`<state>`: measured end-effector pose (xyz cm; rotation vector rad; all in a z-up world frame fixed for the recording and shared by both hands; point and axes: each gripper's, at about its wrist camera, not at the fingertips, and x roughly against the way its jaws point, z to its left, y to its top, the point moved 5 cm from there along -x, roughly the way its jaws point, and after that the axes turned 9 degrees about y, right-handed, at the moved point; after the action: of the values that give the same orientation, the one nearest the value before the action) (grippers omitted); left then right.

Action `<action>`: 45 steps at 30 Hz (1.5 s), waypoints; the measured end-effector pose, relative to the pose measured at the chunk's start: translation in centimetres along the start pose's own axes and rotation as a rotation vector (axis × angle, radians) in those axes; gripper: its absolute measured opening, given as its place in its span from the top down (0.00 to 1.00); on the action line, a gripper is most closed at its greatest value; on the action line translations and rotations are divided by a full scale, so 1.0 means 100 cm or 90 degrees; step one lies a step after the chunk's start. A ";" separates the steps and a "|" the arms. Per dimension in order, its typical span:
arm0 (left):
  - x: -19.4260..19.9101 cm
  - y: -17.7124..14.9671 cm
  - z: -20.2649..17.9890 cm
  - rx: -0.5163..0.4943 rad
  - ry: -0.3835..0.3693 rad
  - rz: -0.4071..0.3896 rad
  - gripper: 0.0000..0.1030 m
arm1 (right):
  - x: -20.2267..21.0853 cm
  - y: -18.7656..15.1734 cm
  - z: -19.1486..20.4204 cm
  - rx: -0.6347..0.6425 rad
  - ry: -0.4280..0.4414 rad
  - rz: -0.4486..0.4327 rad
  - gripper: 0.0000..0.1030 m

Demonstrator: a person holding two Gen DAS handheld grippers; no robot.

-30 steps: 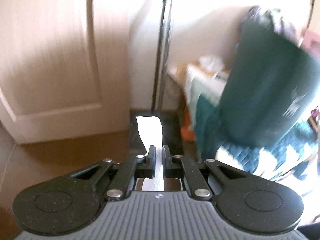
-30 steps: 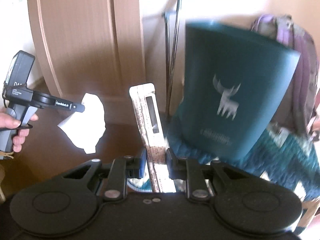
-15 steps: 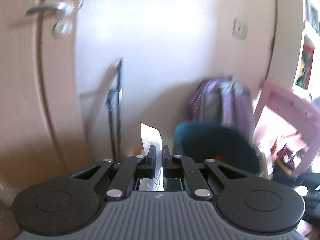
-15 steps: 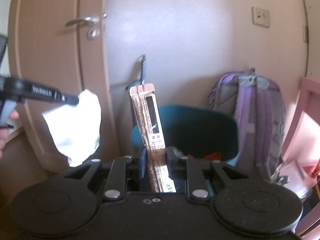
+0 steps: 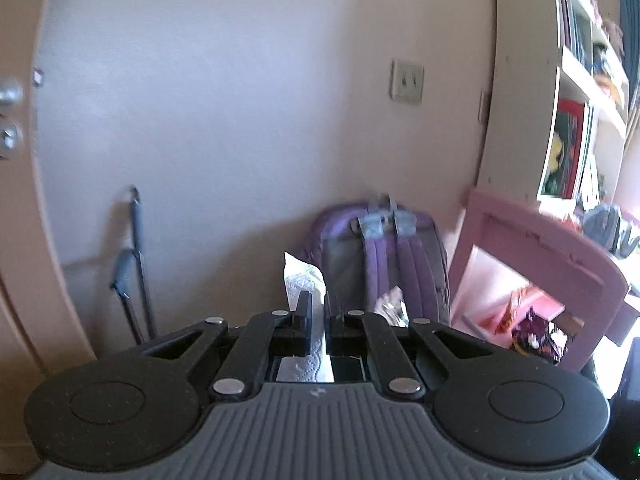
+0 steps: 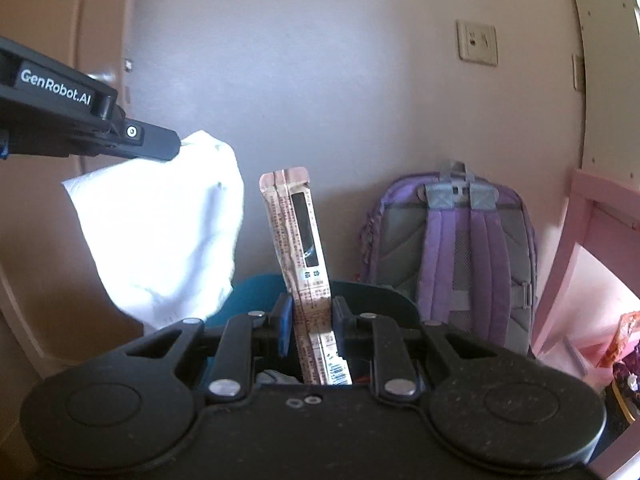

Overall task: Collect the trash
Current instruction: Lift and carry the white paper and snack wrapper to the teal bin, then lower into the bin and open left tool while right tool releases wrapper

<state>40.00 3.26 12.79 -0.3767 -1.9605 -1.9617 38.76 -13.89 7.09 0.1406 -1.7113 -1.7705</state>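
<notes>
We are pinching a paper towel (image 6: 160, 236) in the left gripper (image 5: 316, 312) and a wrapper (image 6: 304, 256) in the right gripper (image 6: 310, 320); releasing short of the far teal bin (image 6: 256, 288) risks misses.

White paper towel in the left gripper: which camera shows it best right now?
The right wrist view: the white paper towel hangs in full from the left gripper. The left wrist view shows only a narrow strip pinched between its own fingers, mostly hidden.
</notes>
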 end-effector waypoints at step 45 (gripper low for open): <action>-0.056 -0.102 -0.019 -0.061 0.042 0.206 0.66 | 0.010 -0.029 -0.014 0.002 0.004 0.131 0.68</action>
<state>40.94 1.53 1.17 -0.6036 -1.6506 -1.8363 37.57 -15.79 4.57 -0.0277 -1.6603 -1.6143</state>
